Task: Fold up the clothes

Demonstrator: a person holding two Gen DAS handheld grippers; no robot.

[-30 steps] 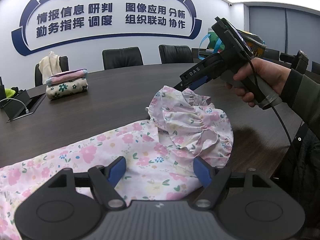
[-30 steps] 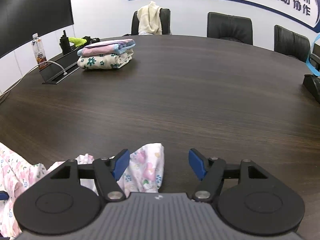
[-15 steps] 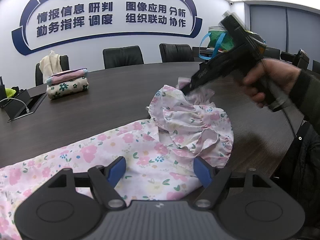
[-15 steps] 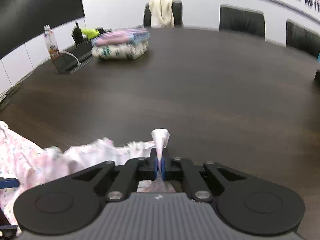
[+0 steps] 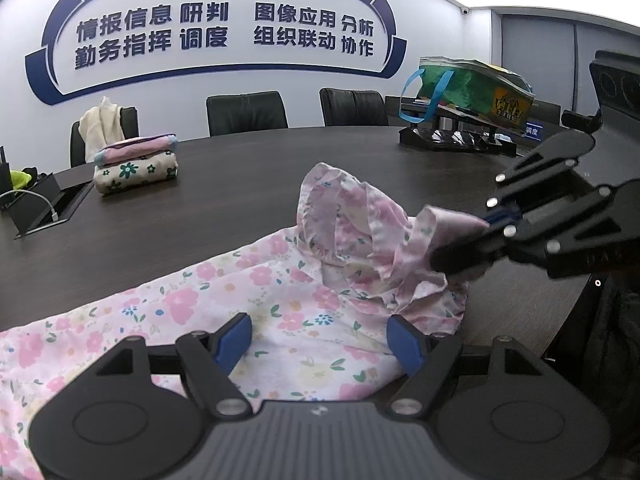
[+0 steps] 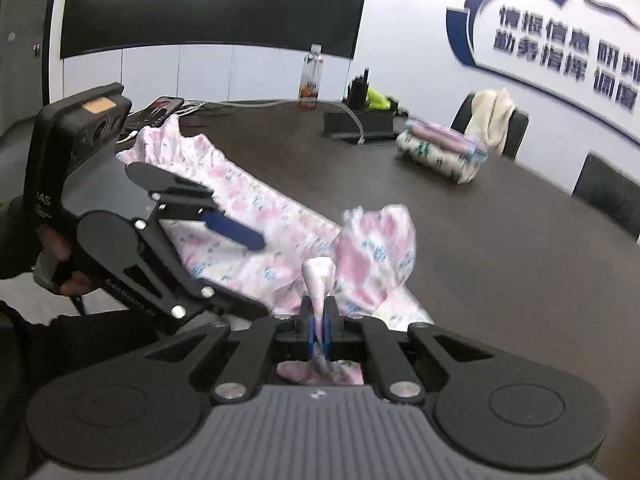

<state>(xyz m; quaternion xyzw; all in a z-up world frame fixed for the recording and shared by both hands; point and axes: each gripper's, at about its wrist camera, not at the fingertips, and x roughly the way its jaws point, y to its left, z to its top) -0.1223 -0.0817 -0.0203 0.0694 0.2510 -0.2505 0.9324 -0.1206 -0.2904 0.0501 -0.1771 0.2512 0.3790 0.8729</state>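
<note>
Floral garment (image 5: 256,304) spread along the near edge of the dark table (image 5: 248,184), its ruffled end bunched up and raised off the surface. Right gripper (image 6: 319,330): jaws clamped tight on a pinch of that ruffled cloth, a small peak of fabric standing up between the blue pads. Left gripper (image 5: 320,336): jaws wide apart above the flat part of the garment, gripping nothing; whether the pads touch the cloth cannot be told. A hand (image 6: 60,248) holds its grip at the left of the right wrist view. Stack of folded clothes (image 5: 136,162) toward the far left edge, well apart from the garment. Green bag (image 5: 468,88) at the far right edge. Bottle (image 6: 311,78) at the far side.
</note>
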